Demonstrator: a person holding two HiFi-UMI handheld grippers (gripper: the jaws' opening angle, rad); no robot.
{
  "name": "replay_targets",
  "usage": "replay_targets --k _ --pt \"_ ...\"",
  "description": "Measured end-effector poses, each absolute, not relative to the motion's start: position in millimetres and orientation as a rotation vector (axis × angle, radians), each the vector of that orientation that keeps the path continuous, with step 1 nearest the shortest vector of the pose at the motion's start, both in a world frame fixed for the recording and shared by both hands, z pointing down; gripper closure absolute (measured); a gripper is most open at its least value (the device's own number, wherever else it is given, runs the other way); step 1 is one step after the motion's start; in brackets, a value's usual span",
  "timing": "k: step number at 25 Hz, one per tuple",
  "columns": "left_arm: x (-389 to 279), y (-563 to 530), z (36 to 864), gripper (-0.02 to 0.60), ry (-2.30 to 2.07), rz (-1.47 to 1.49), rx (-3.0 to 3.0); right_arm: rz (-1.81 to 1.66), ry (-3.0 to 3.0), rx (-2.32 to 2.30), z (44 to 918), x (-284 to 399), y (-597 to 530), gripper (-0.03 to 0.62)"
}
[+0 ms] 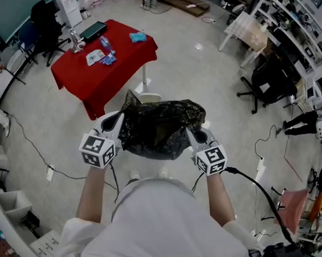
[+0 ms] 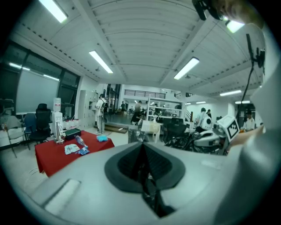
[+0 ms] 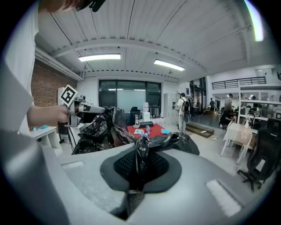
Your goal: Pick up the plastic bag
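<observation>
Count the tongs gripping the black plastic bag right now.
2. The left tongs are clamped on the left edge of the black plastic bag, and the right tongs on its right edge. Both are in plain view.

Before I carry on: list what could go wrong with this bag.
The left tool and right tool each pinch only a thin edge of the black bag; the film could slip out or tear if pulled apart. If one side lets go, the bag would swing down from the other tool.
</observation>
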State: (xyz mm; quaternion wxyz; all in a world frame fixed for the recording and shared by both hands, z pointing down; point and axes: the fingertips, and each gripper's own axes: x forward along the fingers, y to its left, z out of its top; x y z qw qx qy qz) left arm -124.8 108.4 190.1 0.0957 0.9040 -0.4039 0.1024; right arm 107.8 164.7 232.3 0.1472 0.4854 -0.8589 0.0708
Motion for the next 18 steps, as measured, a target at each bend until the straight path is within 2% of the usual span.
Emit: replay_targets --k 18 --pt "-103 96 176 0.575 -1.231 0.292 2.693 0.141 -2.476 1.393 222 140 147 0.592"
